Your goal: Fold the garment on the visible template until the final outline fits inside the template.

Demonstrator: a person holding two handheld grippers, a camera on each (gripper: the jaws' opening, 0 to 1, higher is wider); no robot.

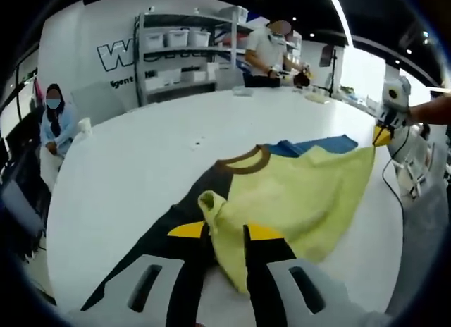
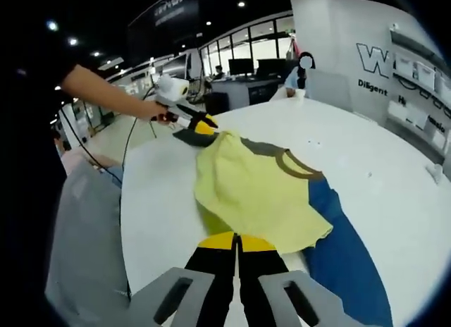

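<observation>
In the left gripper view the left gripper [image 1: 224,232] has its yellow-tipped jaws pinched together on a bunched near corner of the shirt [image 1: 296,193], and the right gripper [image 1: 384,134] at the far right grips the opposite corner, so the yellow cloth is stretched between them. In the right gripper view the right gripper [image 2: 236,240] is likewise closed on the near edge of the shirt [image 2: 257,189], while the left gripper [image 2: 199,126], held in a hand [image 2: 155,110], clamps the far corner. The shirt, with its brown collar [image 1: 244,162], lies over the blue-and-black template [image 2: 349,263] on the white table [image 1: 148,165].
</observation>
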